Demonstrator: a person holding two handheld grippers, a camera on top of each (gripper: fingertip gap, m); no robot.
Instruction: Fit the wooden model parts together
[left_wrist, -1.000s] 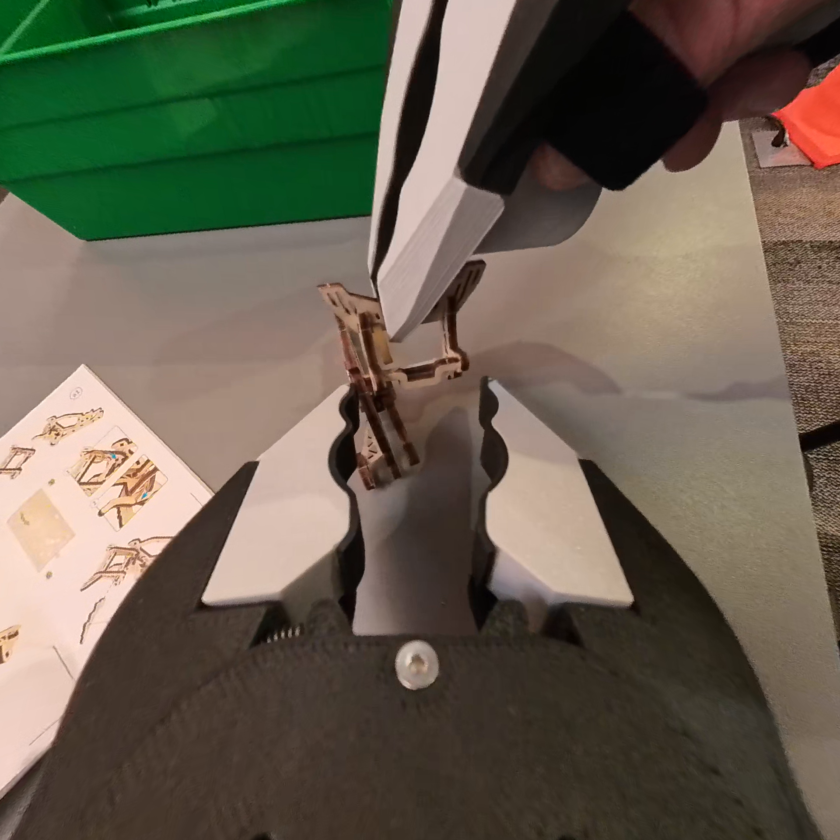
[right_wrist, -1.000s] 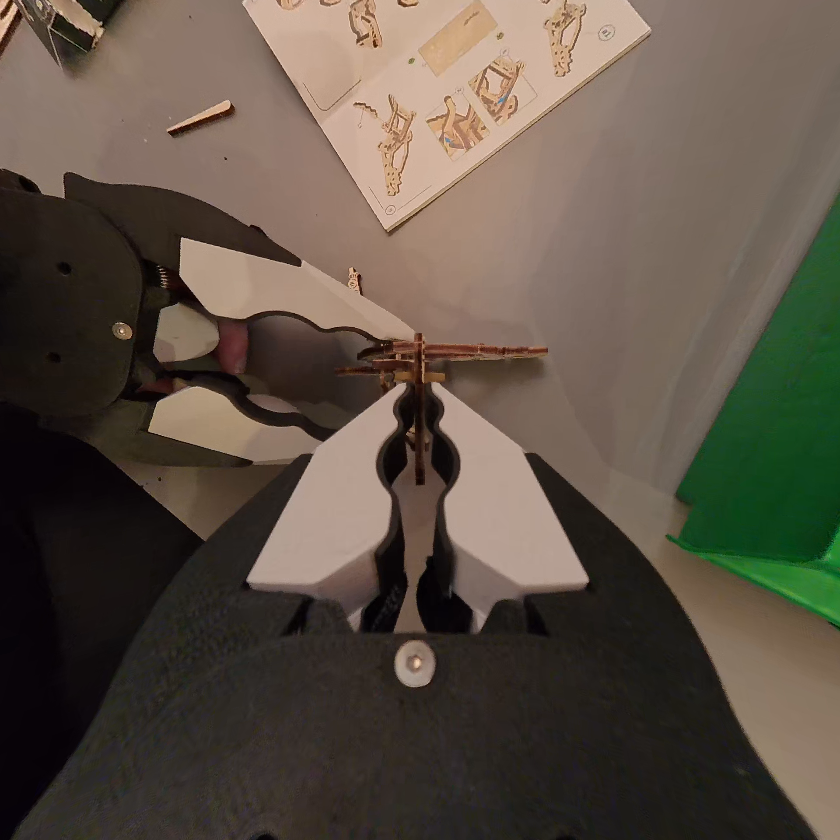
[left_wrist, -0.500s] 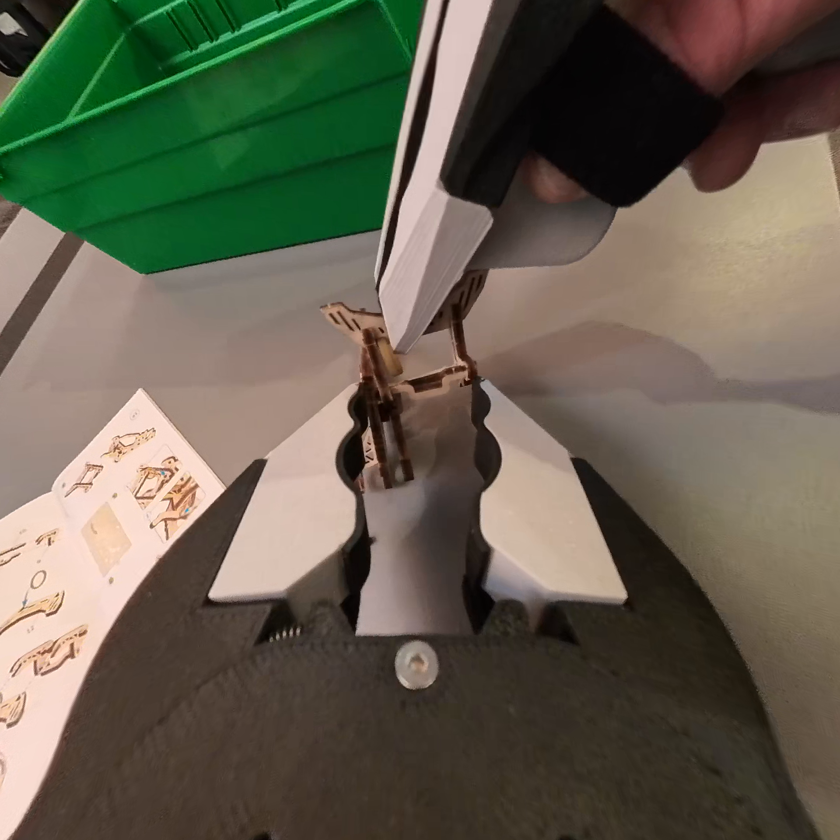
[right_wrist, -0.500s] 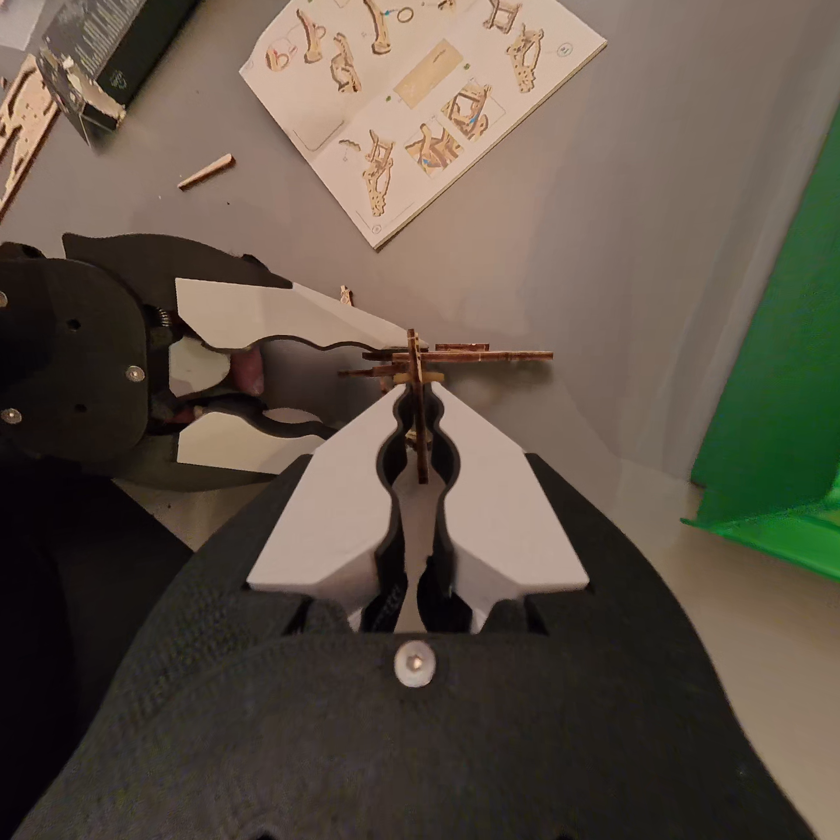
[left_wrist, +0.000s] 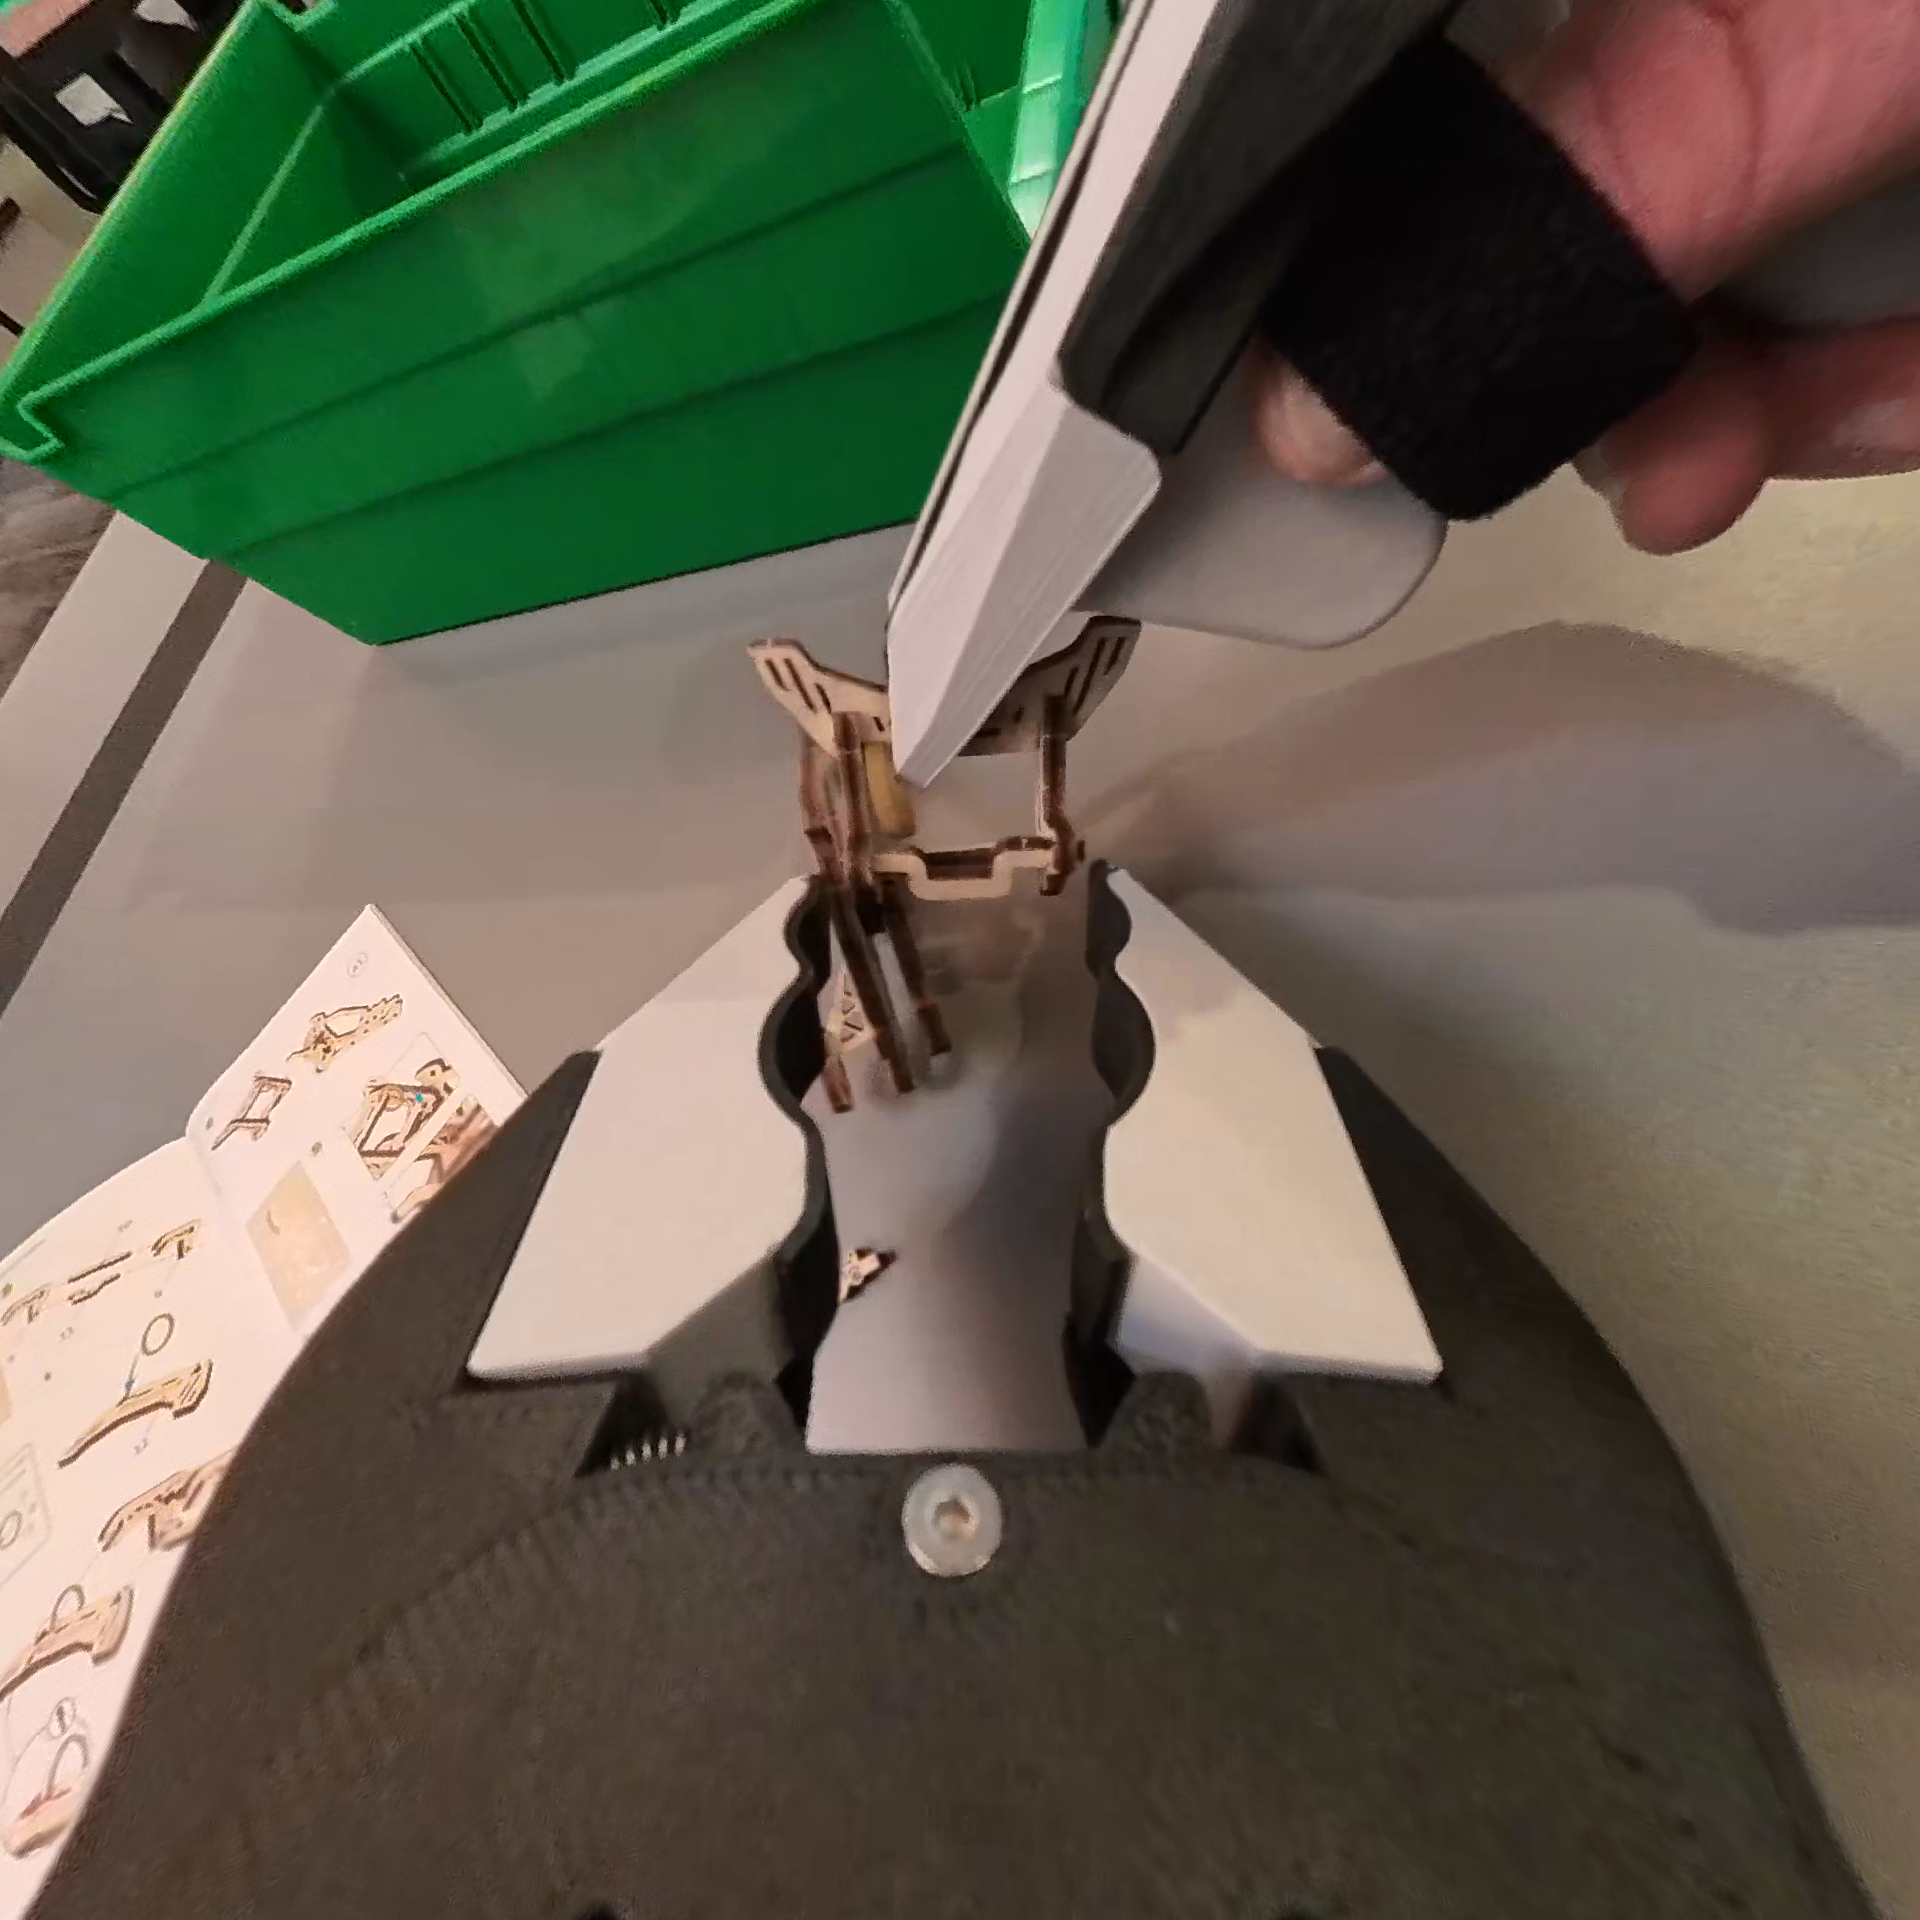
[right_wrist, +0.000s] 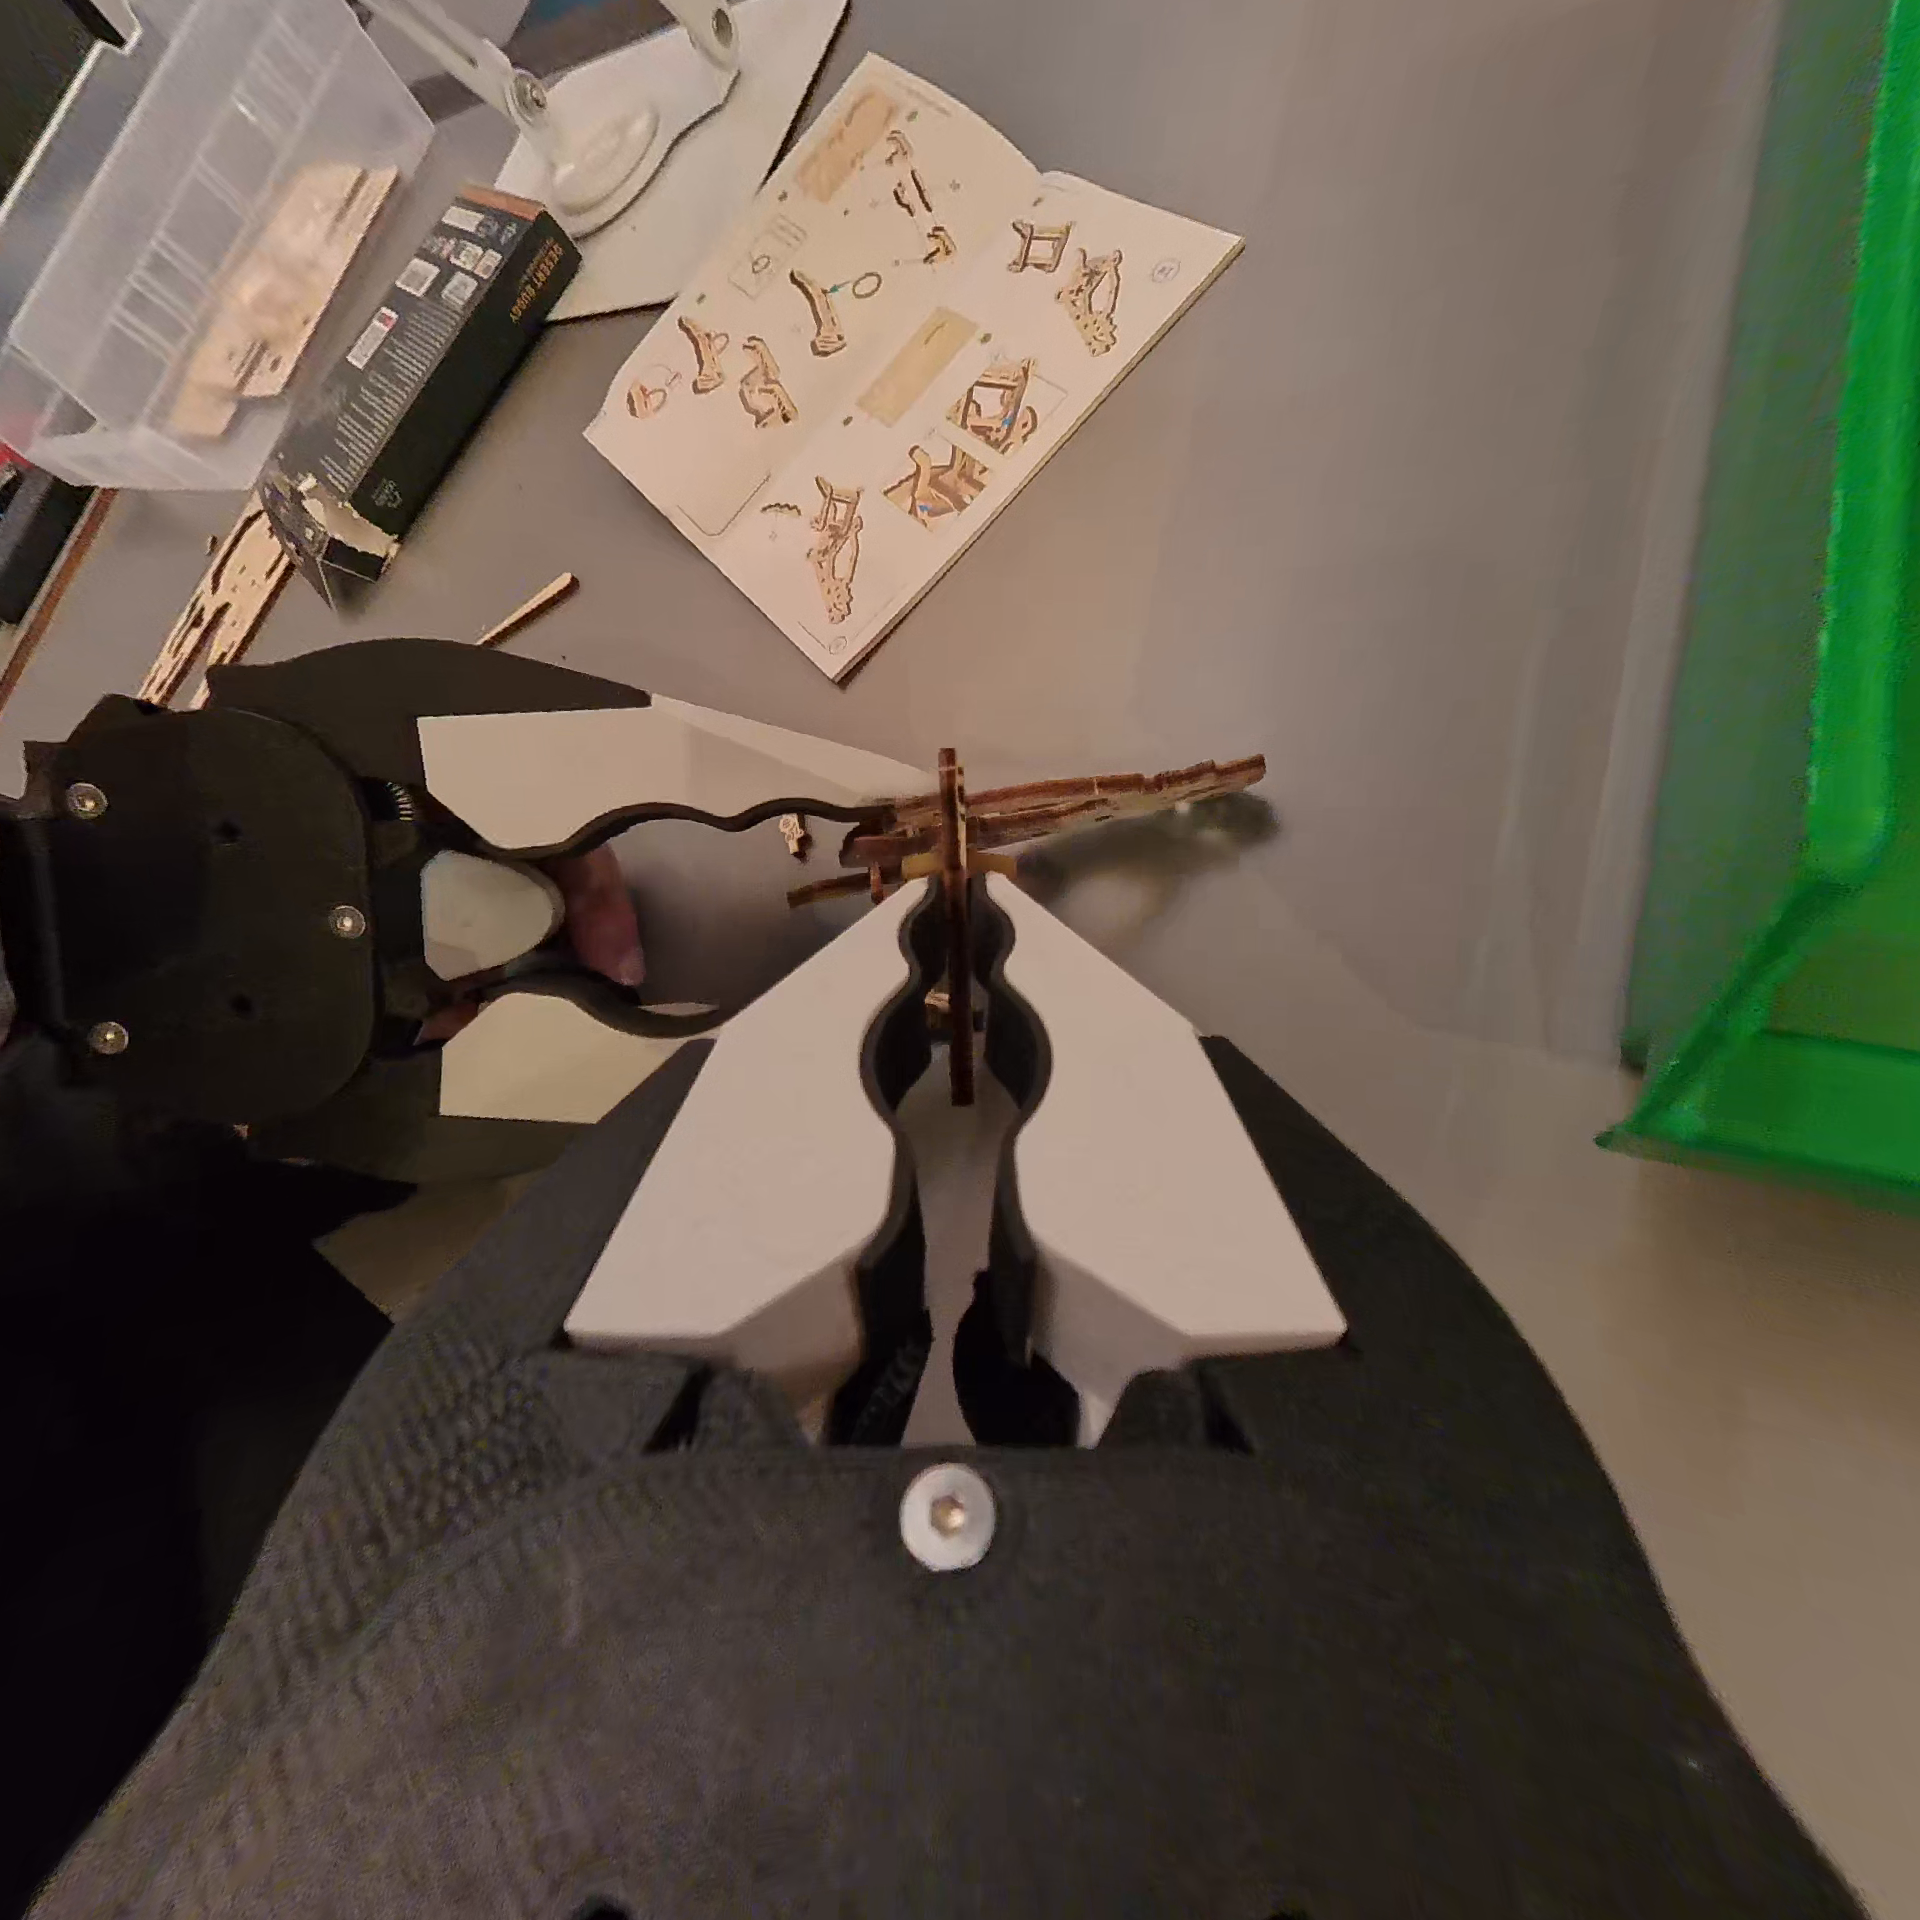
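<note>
The right gripper (right_wrist: 951, 883) pinches the wooden model (right_wrist: 1039, 816). The left gripper (left_wrist: 951, 883) is open around it. Clear box (right_wrist: 197, 249), upper left, holds wooden sheets (right_wrist: 260, 301). Green bin's (left_wrist: 499, 312) inside mostly hidden.

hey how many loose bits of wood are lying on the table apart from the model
2: a thin wooden strip near the black box, and a tiny piece beside the model. Others may be hidden.

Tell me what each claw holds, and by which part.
Right claw is shut on the wooden model, pinching a thin upright plate edge-on. Left claw is open around the model's legs, gripping nothing.
</note>
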